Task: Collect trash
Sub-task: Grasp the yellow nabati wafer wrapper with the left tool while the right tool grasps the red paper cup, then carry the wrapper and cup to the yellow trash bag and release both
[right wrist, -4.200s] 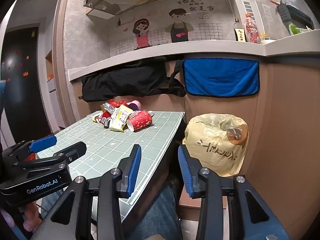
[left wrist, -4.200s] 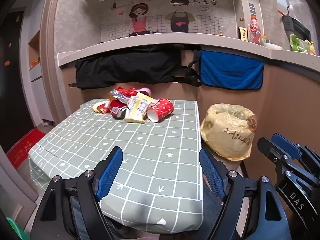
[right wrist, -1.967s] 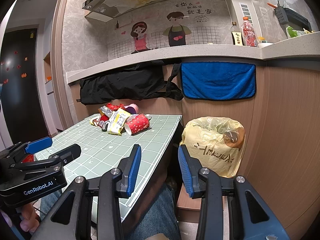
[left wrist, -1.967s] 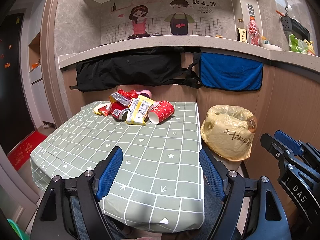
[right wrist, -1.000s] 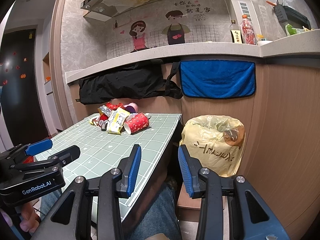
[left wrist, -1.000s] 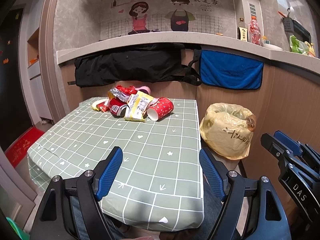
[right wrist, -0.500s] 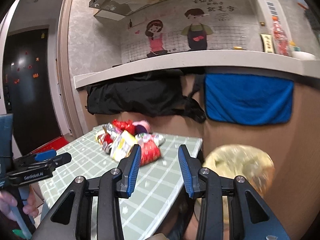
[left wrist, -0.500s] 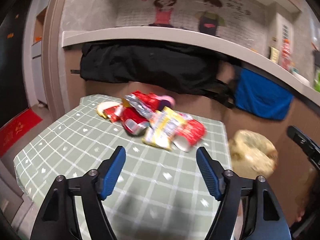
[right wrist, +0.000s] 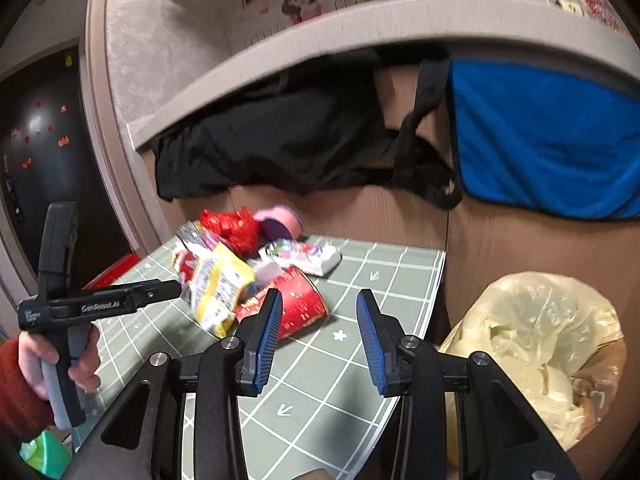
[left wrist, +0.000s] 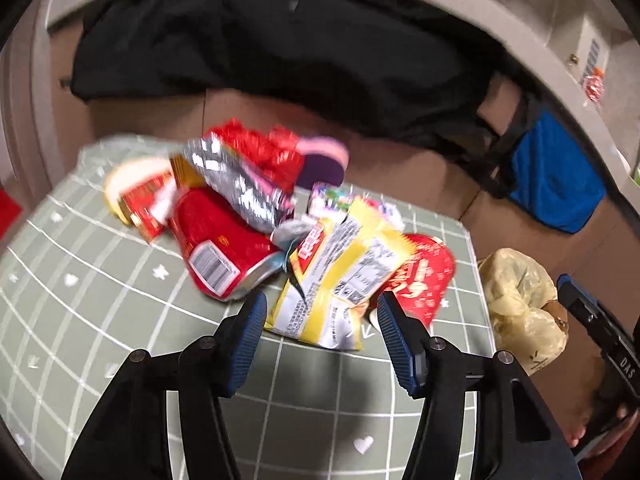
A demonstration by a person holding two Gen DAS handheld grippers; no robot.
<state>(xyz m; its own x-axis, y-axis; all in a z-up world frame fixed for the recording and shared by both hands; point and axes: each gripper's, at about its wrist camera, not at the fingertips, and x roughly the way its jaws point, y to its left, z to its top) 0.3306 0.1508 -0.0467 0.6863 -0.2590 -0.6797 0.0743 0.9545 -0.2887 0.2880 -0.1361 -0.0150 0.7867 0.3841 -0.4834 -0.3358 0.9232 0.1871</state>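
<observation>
Trash [left wrist: 280, 220] piled at the far end of the worktop [left wrist: 120, 340], on the green cloth with white squares; yellow snack bag [left wrist: 340, 272] at the front of the pile, leaning on a red paper cup [left wrist: 424, 276] lying on its side; red can [left wrist: 216, 248] with a barcode label to the left of the bag, also lying down; shiny silver wrapper [left wrist: 236, 184] on top of the can; crumpled red foil [left wrist: 264, 148] and a pink and purple bowl [left wrist: 324, 160] at the back; all a bit blurred.

Left hand-held gripper [left wrist: 320, 320] low over the worktop, blue fingers [left wrist: 250, 328] wide apart, holding nothing; yellow snack bag right between the tips, just ahead of them; touching or not, cannot tell.

Right hand-held gripper [right wrist: 316, 328] over the right edge of the worktop [right wrist: 360, 320], blue fingers [right wrist: 268, 332] apart too, nothing between them; red paper cup [right wrist: 296, 308] just past the left fingertip; yellow snack bag [right wrist: 220, 288] further left, next to the tip of the left hand-held gripper [right wrist: 168, 290] seen from the side; hand [right wrist: 60, 364] in a red sleeve wrapped round its handle.

Yellow plastic bag [right wrist: 536, 360] beside the worktop on the right, mouth open, lower than the worktop edge; black bag [right wrist: 280, 144] and blue cloth [right wrist: 548, 136] hanging under the grey ledge behind.
</observation>
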